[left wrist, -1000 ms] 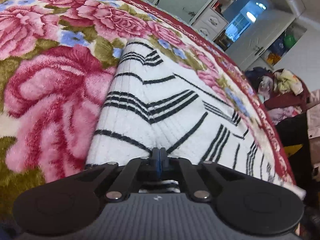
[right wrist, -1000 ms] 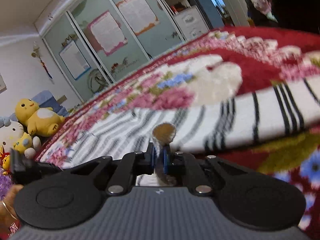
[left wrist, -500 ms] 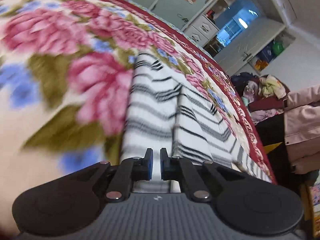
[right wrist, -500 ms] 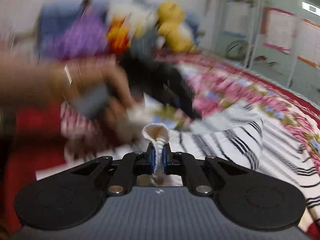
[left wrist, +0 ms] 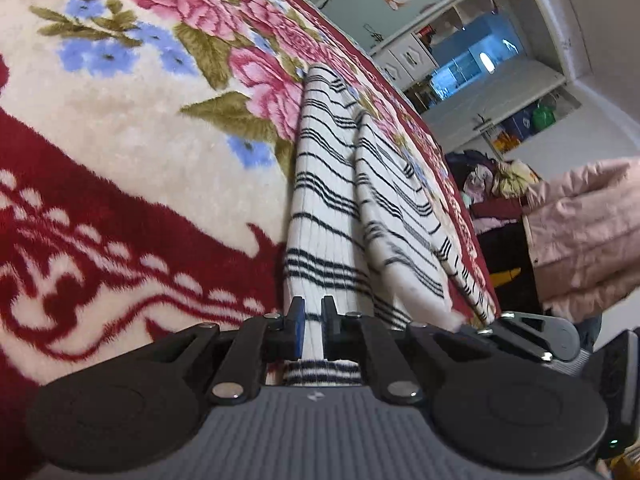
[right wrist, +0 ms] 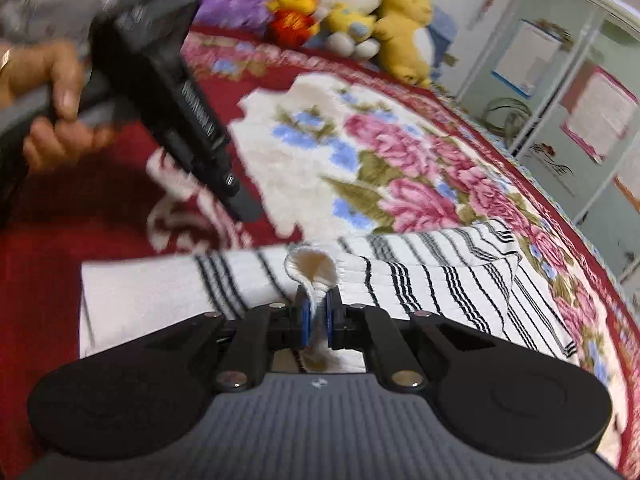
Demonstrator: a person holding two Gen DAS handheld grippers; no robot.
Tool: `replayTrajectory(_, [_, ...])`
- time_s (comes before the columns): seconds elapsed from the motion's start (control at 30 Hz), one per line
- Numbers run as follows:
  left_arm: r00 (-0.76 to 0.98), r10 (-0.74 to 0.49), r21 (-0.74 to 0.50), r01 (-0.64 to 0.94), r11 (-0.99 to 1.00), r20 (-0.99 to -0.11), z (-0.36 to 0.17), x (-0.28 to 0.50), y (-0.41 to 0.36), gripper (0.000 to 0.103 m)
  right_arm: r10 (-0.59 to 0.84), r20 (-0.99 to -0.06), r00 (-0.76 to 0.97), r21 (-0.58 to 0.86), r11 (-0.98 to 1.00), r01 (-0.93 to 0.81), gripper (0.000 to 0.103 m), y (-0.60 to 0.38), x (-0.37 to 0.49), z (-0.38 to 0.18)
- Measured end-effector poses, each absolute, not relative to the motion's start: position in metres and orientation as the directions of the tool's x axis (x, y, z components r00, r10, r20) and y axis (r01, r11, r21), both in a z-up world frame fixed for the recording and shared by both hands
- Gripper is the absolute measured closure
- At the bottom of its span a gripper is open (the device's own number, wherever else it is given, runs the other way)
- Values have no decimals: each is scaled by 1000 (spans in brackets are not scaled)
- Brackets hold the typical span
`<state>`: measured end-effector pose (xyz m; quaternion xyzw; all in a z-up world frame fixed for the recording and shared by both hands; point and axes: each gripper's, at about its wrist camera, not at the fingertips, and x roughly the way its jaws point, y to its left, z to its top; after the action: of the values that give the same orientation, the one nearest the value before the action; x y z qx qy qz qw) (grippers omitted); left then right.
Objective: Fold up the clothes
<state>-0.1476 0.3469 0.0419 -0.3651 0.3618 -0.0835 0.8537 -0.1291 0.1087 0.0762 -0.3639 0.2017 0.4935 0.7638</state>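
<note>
The left gripper (left wrist: pixel 311 309) hangs with its jaws a little apart, gripping nothing, above the striped sweater (left wrist: pixel 320 184) folded lengthwise on the floral blanket (left wrist: pixel 120 128). To its right, the right gripper (right wrist: pixel 316 308) is clamped on a cream fold of the sweater's edge

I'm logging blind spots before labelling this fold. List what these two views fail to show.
- Left wrist view: the striped garment has its near hem hidden under the left gripper.
- Left wrist view: the right gripper is mostly blocked by the camera's own body; jaws unseen.
- Right wrist view: the left gripper and hand are motion-blurred.
- Right wrist view: the garment's pinched fold vanishes below the right gripper.
</note>
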Motion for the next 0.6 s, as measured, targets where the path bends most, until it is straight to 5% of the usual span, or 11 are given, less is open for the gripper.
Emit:
replayTrajectory(0.2, [721,-418,-666,-80,742,-553,48,-157,336,94,544,-719,432,-390,198,-899,88,119,-140,47])
replayTrajectory(0.27, [726,-414,-651,-61,757,-549,53,-156,332,90,556,-705,440,-380,227,-897,78,114,-144,50])
replayTrajectory(0.33, [730,-423,-654,-43,755,-537,55,-154,327,90,585,-688,429,-327,278,-903,52,103,-144,59])
replayTrajectory(0.6, [707,-450,-629,9,777,-545,55,-122,289,89,736,-540,408,253,604,-756,51,38,-96,76])
